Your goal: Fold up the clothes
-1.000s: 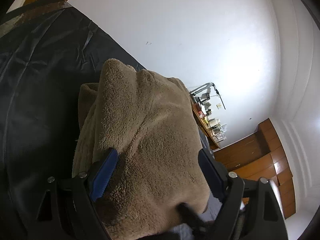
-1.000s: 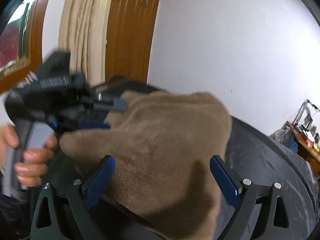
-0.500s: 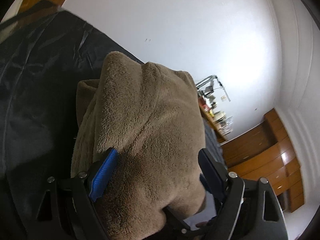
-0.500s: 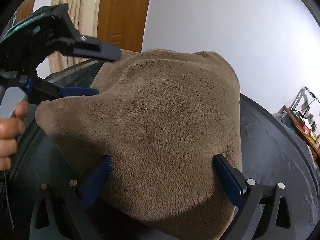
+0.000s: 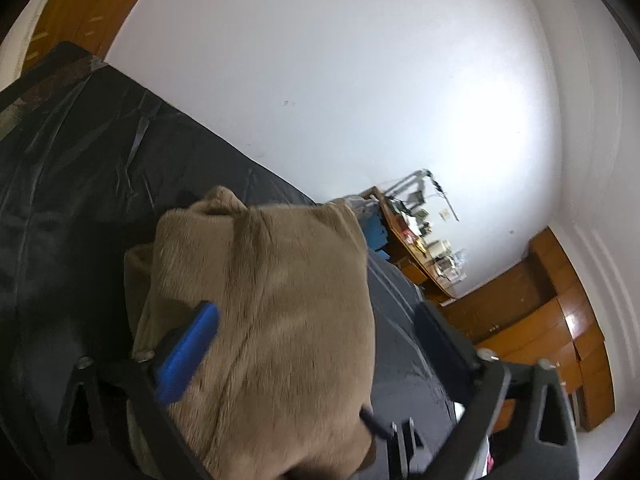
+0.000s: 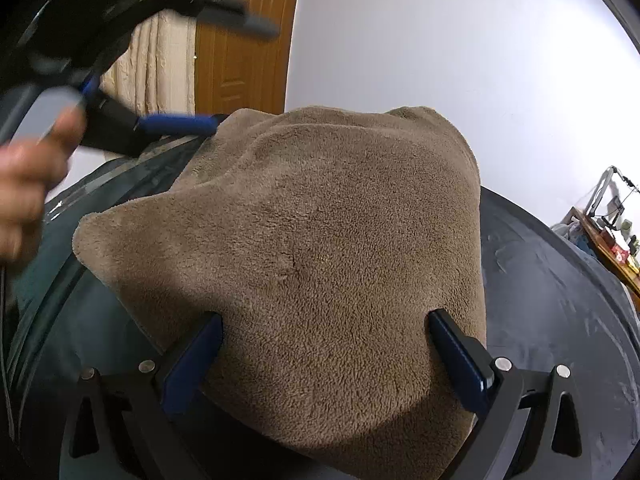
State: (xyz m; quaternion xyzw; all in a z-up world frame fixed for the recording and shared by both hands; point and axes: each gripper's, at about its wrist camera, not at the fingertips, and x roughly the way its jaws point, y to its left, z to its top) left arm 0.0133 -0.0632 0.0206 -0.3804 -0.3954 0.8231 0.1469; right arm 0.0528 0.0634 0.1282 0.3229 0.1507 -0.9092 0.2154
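A brown fleece garment [image 6: 328, 248] lies bunched in a thick fold on the black covered surface [image 6: 560, 300]. My right gripper [image 6: 326, 340] is open, its blue pads [image 6: 196, 360] spread wide on either side of the garment's near end. The left wrist view shows the same garment [image 5: 272, 300] between the wide-apart fingers of my open left gripper [image 5: 320, 340]. From the right wrist view, the left gripper [image 6: 244, 76] hangs above the garment's far left corner, its lower blue finger [image 6: 180, 124] near the cloth edge. A hand [image 6: 24, 184] holds it.
The black sheet [image 5: 72, 184] runs back to a white wall [image 5: 360, 80]. A wooden door [image 6: 244, 52] and a cream curtain [image 6: 160, 68] stand behind on the left. A cluttered desk [image 5: 420, 248] and wooden cabinets [image 5: 560, 320] are at the far right.
The left gripper has let go of the garment's corner and drawn back and up. The right gripper has pushed closer, with the cloth now settled lower on the surface.
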